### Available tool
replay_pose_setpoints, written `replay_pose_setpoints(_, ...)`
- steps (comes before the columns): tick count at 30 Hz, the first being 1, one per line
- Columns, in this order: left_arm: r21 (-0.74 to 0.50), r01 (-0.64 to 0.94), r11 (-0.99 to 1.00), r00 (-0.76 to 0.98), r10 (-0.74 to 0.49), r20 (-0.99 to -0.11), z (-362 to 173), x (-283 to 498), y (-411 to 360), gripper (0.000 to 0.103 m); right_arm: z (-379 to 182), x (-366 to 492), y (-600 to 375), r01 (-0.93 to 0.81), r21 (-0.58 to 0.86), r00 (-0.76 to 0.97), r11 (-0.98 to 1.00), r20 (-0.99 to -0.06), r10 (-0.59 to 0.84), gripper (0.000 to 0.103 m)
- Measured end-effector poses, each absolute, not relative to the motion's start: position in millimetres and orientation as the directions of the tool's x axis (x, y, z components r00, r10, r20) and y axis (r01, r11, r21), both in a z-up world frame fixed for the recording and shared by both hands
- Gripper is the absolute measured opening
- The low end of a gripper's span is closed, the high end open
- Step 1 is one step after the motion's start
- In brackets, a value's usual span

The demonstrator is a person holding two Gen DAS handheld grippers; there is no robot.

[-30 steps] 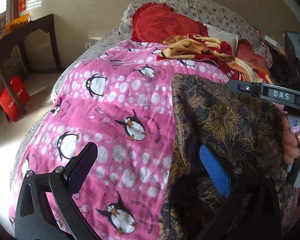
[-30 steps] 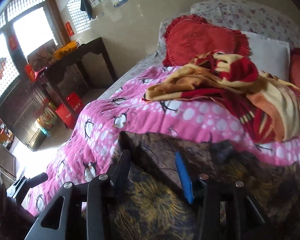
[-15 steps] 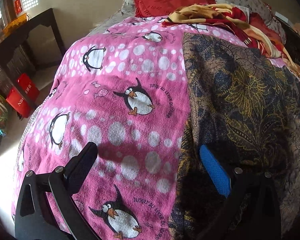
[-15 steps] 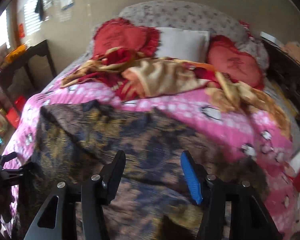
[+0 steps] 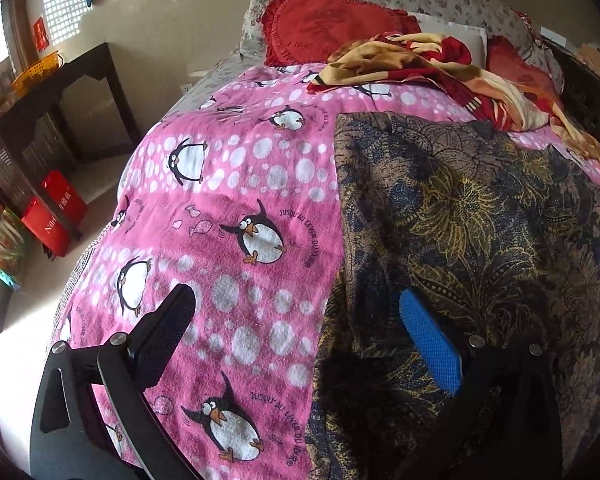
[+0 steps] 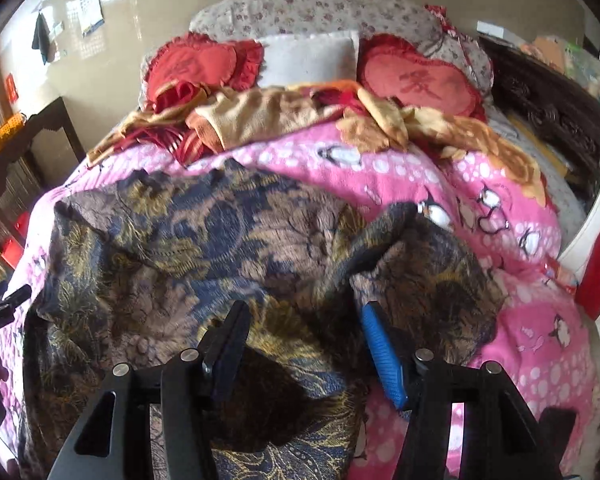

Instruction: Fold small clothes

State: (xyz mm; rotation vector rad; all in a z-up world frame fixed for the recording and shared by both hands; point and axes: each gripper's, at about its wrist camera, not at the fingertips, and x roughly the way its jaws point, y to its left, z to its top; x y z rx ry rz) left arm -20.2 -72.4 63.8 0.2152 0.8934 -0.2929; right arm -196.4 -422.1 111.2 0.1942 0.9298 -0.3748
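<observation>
Dark floral-patterned garment [image 5: 472, 216] spread flat on fleecy pink penguin blanket [image 5: 236, 208] covering bed; left hand-held gripper [image 5: 296, 336] jaws apart, straddling garment's left edge; right hand-held gripper [image 6: 300, 344] jaws apart, above rumpled woven cloth, gripping nothing.

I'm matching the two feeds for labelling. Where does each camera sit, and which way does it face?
Left wrist: on the left tongs, angled down at the garment's left edge on the penguin blanket; only its open fingers show.
Right wrist: on the right tongs, above the garment's right side, facing the pillows; open fingers show, left tongs at the frame's left edge.
Shared: garment, blanket, red heart cushion.
</observation>
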Motion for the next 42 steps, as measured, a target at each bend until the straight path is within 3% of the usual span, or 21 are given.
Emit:
replay_pose_setpoints(1, 0.056, 0.336, 0.940, 0.585, -0.162, -0.794, 63, -20, -73, 0.103, 105, -194, -422, 0.387, -0.005, 0.523, 0.922, -0.822, -0.224, 0.053)
replay_pose_setpoints(2, 0.045, 0.334, 0.941, 0.579, -0.167, -0.798, 62, -20, -74, 0.103, 99, -193, -420, 0.373, -0.010, 0.513, 0.928, -0.831, -0.215, 0.034)
replay_pose_setpoints(4, 0.035, 0.335, 0.942, 0.575, -0.174, -0.799, 61, -21, -76, 0.103, 94, -191, -413, 0.347, -0.054, 0.488, 0.936, -0.842, -0.230, 0.009)
replay_pose_setpoints(6, 0.045, 0.336, 0.941, 0.579, -0.168, -0.798, 60, -22, -79, 0.103, 102, -195, -404, 0.332, -0.092, 0.510, 0.939, -0.820, -0.260, 0.004)
replay_pose_setpoints(14, 0.021, 0.274, 0.961, 0.583, -0.149, -0.799, 51, -14, -79, 0.103, 162, -178, -399, 0.336, -0.137, 0.632, 0.932, -0.701, -0.331, 0.004)
replay_pose_setpoints(21, 0.035, 0.242, 0.970, 0.556, -0.109, -0.824, 33, -9, -59, 0.103, 88, -126, -428, 0.356, -0.341, 0.303, 0.870, -0.839, -0.453, 0.007)
replay_pose_setpoints(25, -0.024, 0.246, 0.969, 0.529, -0.155, -0.835, 30, -13, -42, 0.103, 124, -125, -398, 0.374, -0.201, 0.515, 0.906, -0.767, -0.383, 0.053)
replay_pose_setpoints(27, -0.033, 0.263, 0.964, 0.533, -0.174, -0.828, 33, -21, -37, 0.103, 137, -111, -371, 0.272, -0.064, 0.629, 0.960, -0.743, -0.228, 0.053)
replay_pose_setpoints(30, -0.059, 0.293, 0.954, 0.523, -0.211, -0.826, 37, -33, -30, 0.103, 133, -68, -315, 0.026, 0.088, 0.667, 0.996, -0.743, 0.048, 0.053)
replay_pose_setpoints(33, -0.071, 0.335, 0.939, 0.501, -0.241, -0.831, 38, -44, -29, 0.103, 118, -22, -256, -0.158, 0.031, 0.666, 0.987, -0.735, 0.129, 0.051)
replay_pose_setpoints(39, -0.157, 0.375, 0.914, 0.453, -0.328, -0.829, 33, -47, -38, 0.103, 79, 49, -193, -0.315, 0.012, 0.576, 0.949, -0.792, 0.201, 0.050)
replay_pose_setpoints(42, -0.208, 0.354, 0.912, 0.453, -0.362, -0.815, 29, -35, -44, 0.103, 65, 66, -184, -0.354, 0.021, 0.524, 0.935, -0.824, 0.217, 0.026)
